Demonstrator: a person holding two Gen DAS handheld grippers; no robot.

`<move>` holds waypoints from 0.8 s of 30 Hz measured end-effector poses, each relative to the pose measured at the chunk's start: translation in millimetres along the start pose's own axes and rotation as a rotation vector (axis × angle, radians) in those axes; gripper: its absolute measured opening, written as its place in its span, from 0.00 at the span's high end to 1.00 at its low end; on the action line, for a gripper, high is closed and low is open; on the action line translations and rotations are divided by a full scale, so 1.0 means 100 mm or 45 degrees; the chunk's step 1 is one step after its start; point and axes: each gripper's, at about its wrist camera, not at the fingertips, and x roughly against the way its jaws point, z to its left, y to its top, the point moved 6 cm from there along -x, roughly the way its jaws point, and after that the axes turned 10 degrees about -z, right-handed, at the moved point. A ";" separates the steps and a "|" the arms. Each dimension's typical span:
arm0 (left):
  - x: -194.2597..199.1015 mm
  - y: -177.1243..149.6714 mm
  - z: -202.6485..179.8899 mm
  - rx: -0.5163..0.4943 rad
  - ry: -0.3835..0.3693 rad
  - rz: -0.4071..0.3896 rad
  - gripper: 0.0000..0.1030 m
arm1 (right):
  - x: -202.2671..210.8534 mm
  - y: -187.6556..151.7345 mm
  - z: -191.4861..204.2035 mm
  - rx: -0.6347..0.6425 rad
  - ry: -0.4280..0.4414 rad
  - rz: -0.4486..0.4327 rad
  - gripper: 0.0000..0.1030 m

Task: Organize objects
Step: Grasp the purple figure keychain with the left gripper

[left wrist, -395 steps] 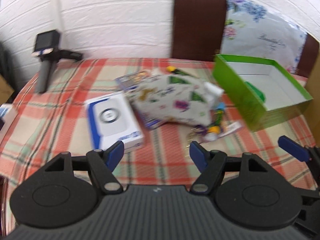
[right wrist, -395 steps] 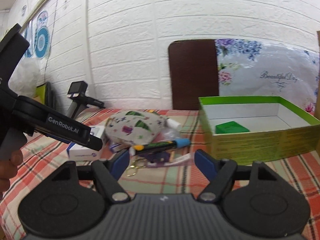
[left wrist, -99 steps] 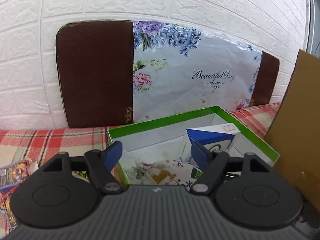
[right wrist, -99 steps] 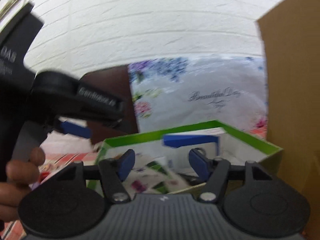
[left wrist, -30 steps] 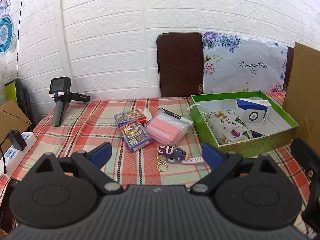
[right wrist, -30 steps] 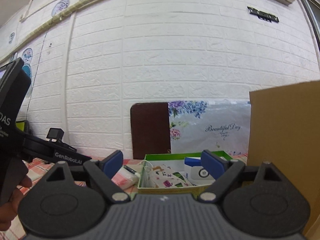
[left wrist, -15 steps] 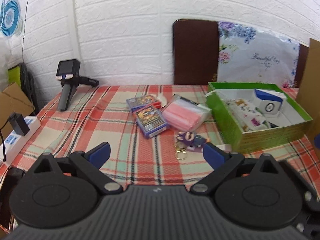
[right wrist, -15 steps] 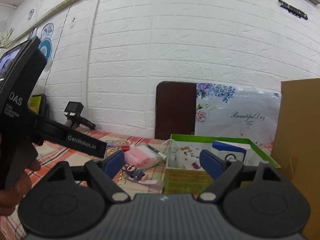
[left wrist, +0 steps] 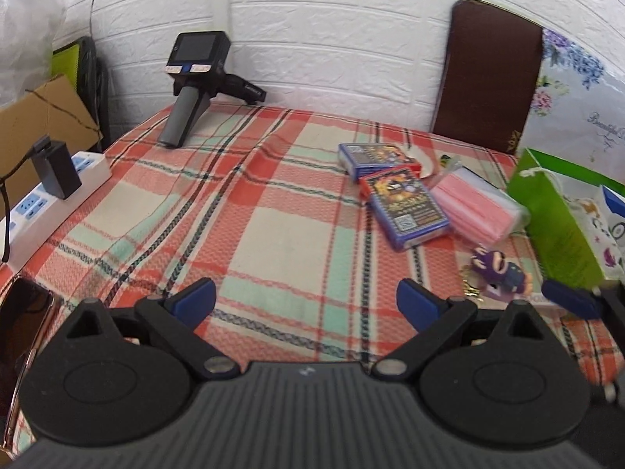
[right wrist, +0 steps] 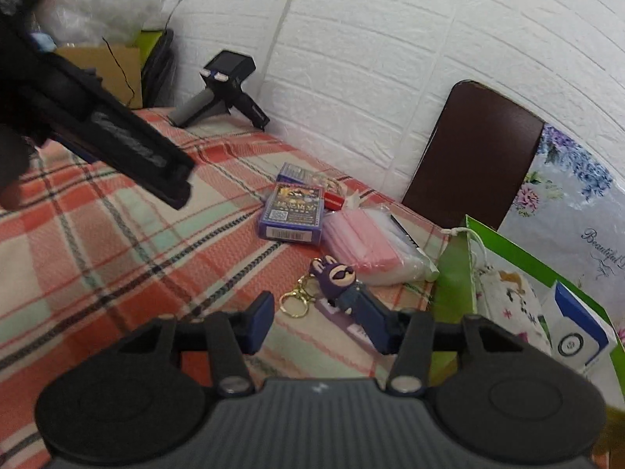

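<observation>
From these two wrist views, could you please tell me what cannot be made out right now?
- Green box: its far end runs off the right edge in both views, so its full contents are unknown.
- Keychain: its lower strap sits behind the closing right gripper; contact cannot be judged.
- Pen: mostly hidden under the pink mask pack.
- Phone: cut by the left wrist view's left edge.

A cloth-covered table stands against a brick wall. Near its middle lie two card boxes, one behind the other. A packet of face masks lies just right of them. A keychain figure lies nearer, in front of the packet. An open box sits at the right edge, holding a pouch and a small carton. A handheld device stands at the far left corner. A power strip lies off the left edge.
</observation>
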 end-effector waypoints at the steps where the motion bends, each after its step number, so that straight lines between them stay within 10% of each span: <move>1: -0.01 0.00 0.04 0.010 0.008 -0.001 0.03 | -0.13 0.01 -0.03 0.007 -0.004 0.028 0.50; 5: -0.05 0.01 0.17 0.044 0.018 -0.004 0.03 | -0.55 -0.06 -0.18 -0.077 0.011 0.147 0.38; 9: -0.05 -0.01 0.19 0.053 -0.021 0.001 0.03 | -0.51 -0.06 -0.19 -0.286 0.082 0.178 0.72; 14: 0.01 -0.05 0.07 0.002 -0.098 0.005 0.04 | -0.11 -0.07 0.11 -0.421 0.231 0.157 0.72; 24: 0.08 -0.22 -0.02 0.163 -0.443 0.224 0.04 | 0.36 -0.10 0.21 -0.335 0.300 0.028 0.28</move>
